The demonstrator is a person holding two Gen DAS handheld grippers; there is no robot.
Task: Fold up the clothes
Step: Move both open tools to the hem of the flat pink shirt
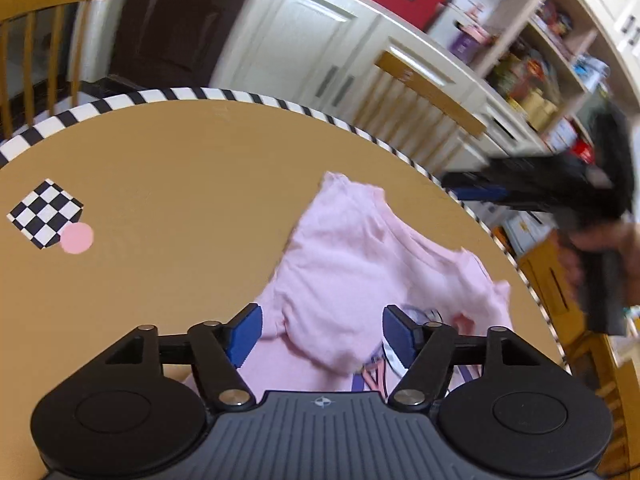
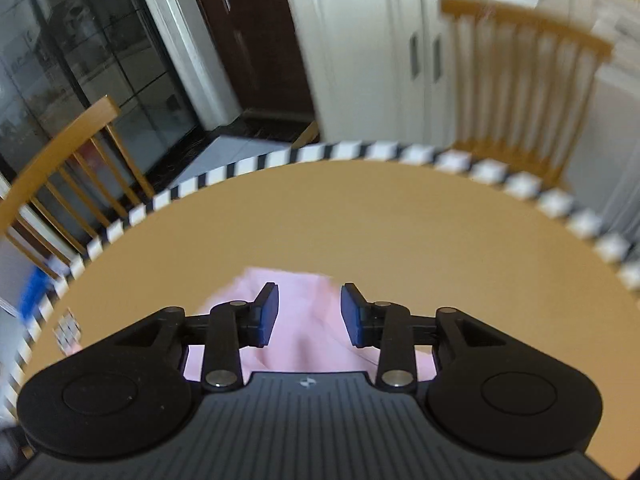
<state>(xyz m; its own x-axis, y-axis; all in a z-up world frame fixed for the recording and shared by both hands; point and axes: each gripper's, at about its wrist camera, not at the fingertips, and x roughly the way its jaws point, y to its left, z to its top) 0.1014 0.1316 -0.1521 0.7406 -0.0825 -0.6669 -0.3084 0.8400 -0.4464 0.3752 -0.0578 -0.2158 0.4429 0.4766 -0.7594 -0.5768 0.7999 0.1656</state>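
We hold left hand-held gripper (image 1: 322,334) jaws wide apart; right hand-held gripper (image 2: 309,314) likewise spread, nothing clamped.

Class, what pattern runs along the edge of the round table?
Black and white stripes along the table rim, clearest in the left wrist view.

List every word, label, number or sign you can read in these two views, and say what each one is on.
None can be read.
Pink shirt: a printed graphic near the left tongs, no legible words.
Shelf packages: labels too blurred.
Checkerboard marker on the table: a pattern only, no text.
Tongs body: a small emblem, no letters.
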